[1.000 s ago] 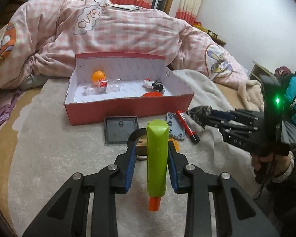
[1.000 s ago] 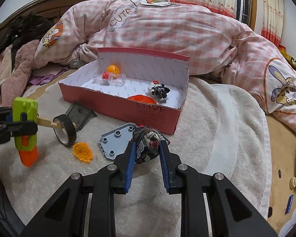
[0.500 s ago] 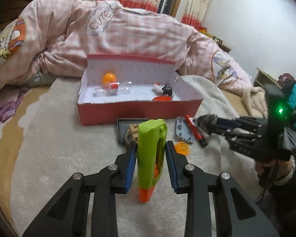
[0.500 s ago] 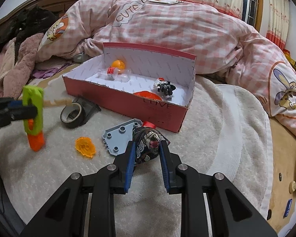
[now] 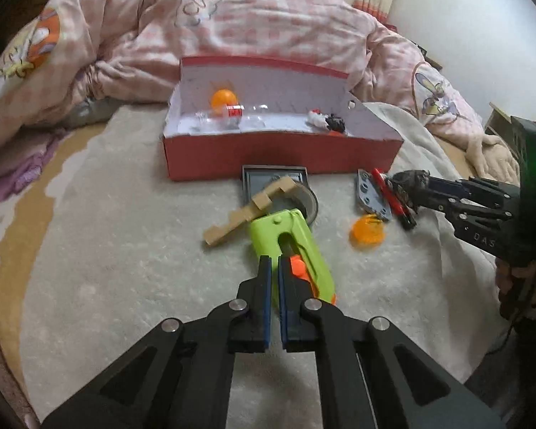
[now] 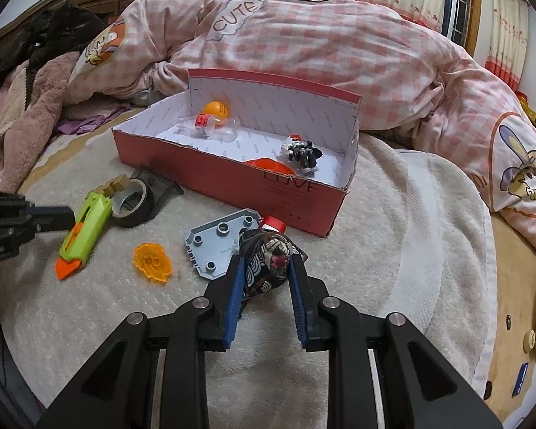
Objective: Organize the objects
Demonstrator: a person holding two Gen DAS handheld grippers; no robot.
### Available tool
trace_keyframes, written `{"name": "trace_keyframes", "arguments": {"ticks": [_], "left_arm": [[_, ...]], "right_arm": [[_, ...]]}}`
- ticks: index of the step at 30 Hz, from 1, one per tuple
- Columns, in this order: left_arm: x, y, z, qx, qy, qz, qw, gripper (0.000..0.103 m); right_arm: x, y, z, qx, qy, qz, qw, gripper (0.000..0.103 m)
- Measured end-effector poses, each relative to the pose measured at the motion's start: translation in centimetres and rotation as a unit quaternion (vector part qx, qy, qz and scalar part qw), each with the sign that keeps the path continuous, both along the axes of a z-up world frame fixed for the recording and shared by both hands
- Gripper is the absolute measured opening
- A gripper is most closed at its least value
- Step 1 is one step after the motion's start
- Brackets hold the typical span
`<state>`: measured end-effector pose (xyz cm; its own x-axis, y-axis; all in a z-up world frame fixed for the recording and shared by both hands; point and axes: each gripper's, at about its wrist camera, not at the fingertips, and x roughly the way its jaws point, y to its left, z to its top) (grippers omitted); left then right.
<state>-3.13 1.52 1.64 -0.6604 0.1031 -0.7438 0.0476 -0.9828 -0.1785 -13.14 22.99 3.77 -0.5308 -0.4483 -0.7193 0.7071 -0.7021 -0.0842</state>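
Note:
A lime-green toy blaster with an orange tip (image 5: 293, 239) (image 6: 89, 221) lies flat on the cream blanket, just past my left gripper (image 5: 274, 261) (image 6: 69, 214). That gripper's jaws are closing to a thin slit, and nothing sits between the pads. My right gripper (image 6: 264, 268) (image 5: 400, 186) is shut on a dark patterned cloth pouch (image 6: 266, 264) (image 5: 409, 180), held just above the blanket. Behind both stands the open red box (image 5: 282, 157) (image 6: 232, 186), which holds an orange ball (image 6: 216, 107), a clear bottle (image 6: 211, 125) and a small figure (image 6: 302, 153).
In front of the box lie a wooden stepped piece (image 5: 253, 211), a tape roll (image 6: 132, 203), a dark square tray (image 5: 268, 175), a grey studded plate (image 6: 218, 243), a red marker (image 5: 393, 200) and an orange disc (image 6: 152, 261). A pink quilt (image 6: 303, 35) is heaped behind.
The green blaster stood upright between my left gripper's jaws; now it lies tipped over on the blanket and those jaws have closed without it. The right gripper still holds the pouch.

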Motion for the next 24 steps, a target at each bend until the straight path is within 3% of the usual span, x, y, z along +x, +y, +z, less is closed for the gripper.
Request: {"name": "trace_keyframes", "arguments": {"ticks": [3,4,6,7,8,9,12,13,15,16,21,24], "left_arm": [[0.1,0.4,0.0,-0.016,0.002,-0.004,0.9999,0.004],[0.1,0.5,-0.1,-0.019,0.001,-0.001,0.9998,0.014],[-0.3,0.6,-0.2,-0.017,-0.004,0.005,0.9998,0.066],[-0.6,0.5,-0.5,0.005,-0.010,-0.001,0.9999,0.098],[-0.9,0.4,-0.9,0.033,-0.017,-0.005,0.9993,0.103],[-1.2,0.6,-1.3,0.048,-0.029,-0.006,0.9984,0.103],[-1.5,1.7,-1.7,0.022,-0.030,-0.006,0.9993,0.102],[-1.5,2.1,-1.7,0.022,-0.022,-0.012,0.9994,0.096],[-1.6,2.6,-1.6,0.006,-0.011,-0.005,0.9999,0.052],[-1.6,2.6,-1.6,-0.005,-0.010,0.008,0.9999,0.038],[-0.8,2.0,-0.8,0.019,-0.001,-0.002,0.9998,0.034],[0.4,1.9,1.4,0.022,0.033,-0.016,0.9991,0.020]], "right_arm": [[0.0,0.0,0.0,0.001,0.001,0.000,1.000,0.025],[0.0,0.0,0.0,0.002,0.001,0.000,1.000,0.025],[0.0,-0.1,0.0,0.003,0.001,-0.001,1.000,0.025],[0.0,-0.1,0.0,0.003,0.001,-0.002,1.000,0.025],[-0.1,-0.1,0.0,0.003,0.001,-0.001,1.000,0.025],[0.0,-0.1,0.0,0.003,0.001,0.000,1.000,0.025],[0.0,0.0,-0.1,0.004,0.001,0.003,1.000,0.025],[0.0,0.0,-0.2,0.006,0.001,0.003,1.000,0.025],[0.0,0.2,-0.2,0.006,0.001,0.003,1.000,0.025],[0.0,0.3,-0.1,0.004,0.001,0.002,1.000,0.025],[0.3,1.0,1.2,-0.019,0.011,-0.004,1.000,0.025],[0.4,1.5,2.6,-0.044,0.024,-0.012,0.999,0.025]]}}
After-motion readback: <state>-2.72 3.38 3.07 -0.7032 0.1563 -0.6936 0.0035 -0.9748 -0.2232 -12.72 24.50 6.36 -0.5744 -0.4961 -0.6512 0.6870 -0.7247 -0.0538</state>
